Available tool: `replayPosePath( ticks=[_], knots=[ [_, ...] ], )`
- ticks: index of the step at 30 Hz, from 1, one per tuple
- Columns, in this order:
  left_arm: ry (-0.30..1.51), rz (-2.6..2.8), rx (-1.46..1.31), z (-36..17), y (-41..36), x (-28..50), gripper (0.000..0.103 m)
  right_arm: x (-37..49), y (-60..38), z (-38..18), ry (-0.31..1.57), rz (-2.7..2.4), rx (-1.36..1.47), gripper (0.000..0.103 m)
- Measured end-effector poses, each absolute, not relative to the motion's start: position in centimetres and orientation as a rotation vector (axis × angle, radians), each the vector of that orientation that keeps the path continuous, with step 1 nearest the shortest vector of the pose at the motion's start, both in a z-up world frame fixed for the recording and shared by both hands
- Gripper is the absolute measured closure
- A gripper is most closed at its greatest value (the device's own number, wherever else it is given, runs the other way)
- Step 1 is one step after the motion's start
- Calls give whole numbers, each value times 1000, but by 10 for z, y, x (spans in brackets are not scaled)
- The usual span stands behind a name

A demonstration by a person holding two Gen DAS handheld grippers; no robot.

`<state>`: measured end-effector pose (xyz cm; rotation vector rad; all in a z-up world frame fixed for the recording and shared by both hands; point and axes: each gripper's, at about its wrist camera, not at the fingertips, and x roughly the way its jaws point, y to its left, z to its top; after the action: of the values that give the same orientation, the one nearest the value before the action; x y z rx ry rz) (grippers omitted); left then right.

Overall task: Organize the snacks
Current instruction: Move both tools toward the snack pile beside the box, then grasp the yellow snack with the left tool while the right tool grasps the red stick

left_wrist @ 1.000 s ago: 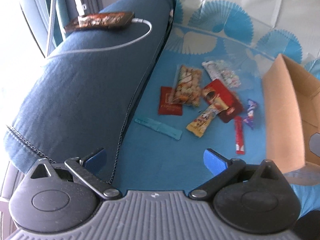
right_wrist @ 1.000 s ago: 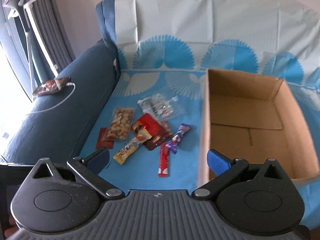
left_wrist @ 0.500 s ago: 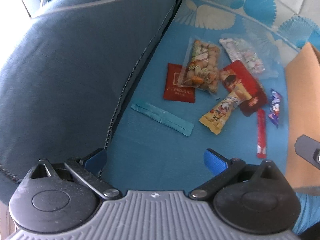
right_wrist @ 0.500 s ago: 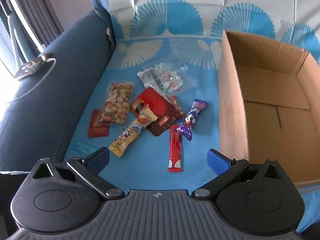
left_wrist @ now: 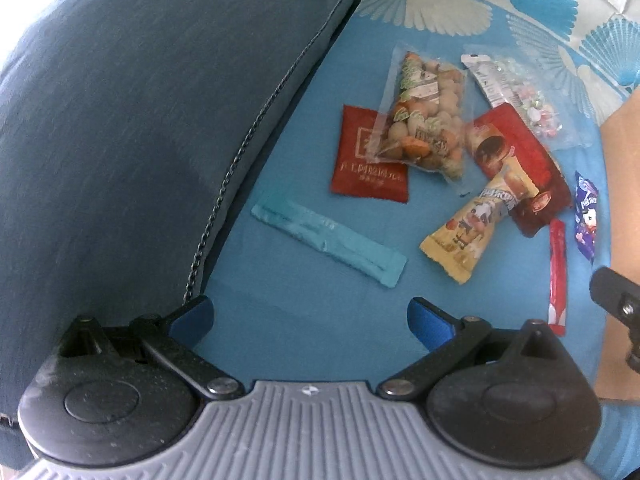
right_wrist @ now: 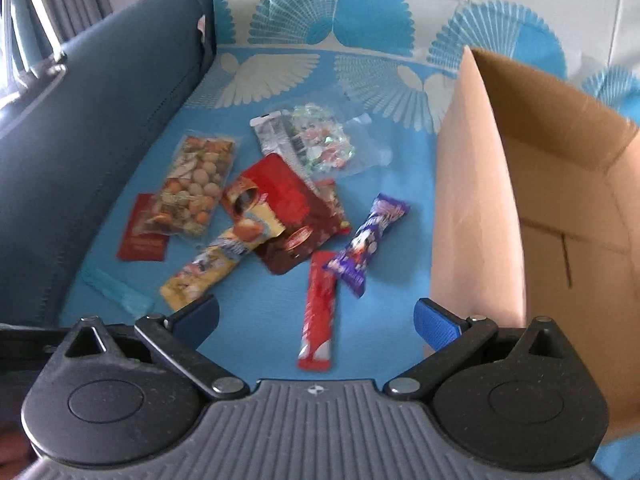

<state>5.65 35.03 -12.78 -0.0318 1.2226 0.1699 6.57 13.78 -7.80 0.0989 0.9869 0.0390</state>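
Several snack packets lie on a blue cloth. In the left wrist view a light-blue flat stick packet (left_wrist: 328,240) lies just ahead of my left gripper (left_wrist: 310,316), which is open and empty. Beyond it are a red square sachet (left_wrist: 366,168), a clear bag of nuts (left_wrist: 420,114), a yellow bar (left_wrist: 476,228) and a dark red pouch (left_wrist: 528,160). My right gripper (right_wrist: 318,318) is open and empty, hovering over the near end of a thin red stick (right_wrist: 318,308). A purple candy bar (right_wrist: 366,244) lies beside it. An open cardboard box (right_wrist: 476,200) stands to the right.
A dark blue sofa armrest (left_wrist: 140,120) rises along the left of the snacks. A clear bag of wrapped candies (right_wrist: 320,144) lies at the back of the pile. The patterned cloth (right_wrist: 332,20) runs up the sofa back. The right gripper's edge (left_wrist: 618,300) shows in the left view.
Both grippers have dropped lower and closer to the snacks. The left one now hovers near the light-blue packet, the right one over the red stick. Both jaws stay open.
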Motion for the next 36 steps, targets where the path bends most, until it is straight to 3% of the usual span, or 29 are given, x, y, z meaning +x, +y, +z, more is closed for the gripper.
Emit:
replayPosePath(
  ticks=[10,17,26,36],
  knots=[
    [1234,154,29,-137,348,48,0,81,152,-80,866,240,-18,0],
    [1243,155,15,-136,350,53,0,106,121,-106,930,159,-4,6],
    [1206,145,65,-129,340,59,0,108,67,-119,997,-19,21,3],
    [1136,23,172,-109,312,93,0,88,99,-149,1097,66,36,0]
  ],
)
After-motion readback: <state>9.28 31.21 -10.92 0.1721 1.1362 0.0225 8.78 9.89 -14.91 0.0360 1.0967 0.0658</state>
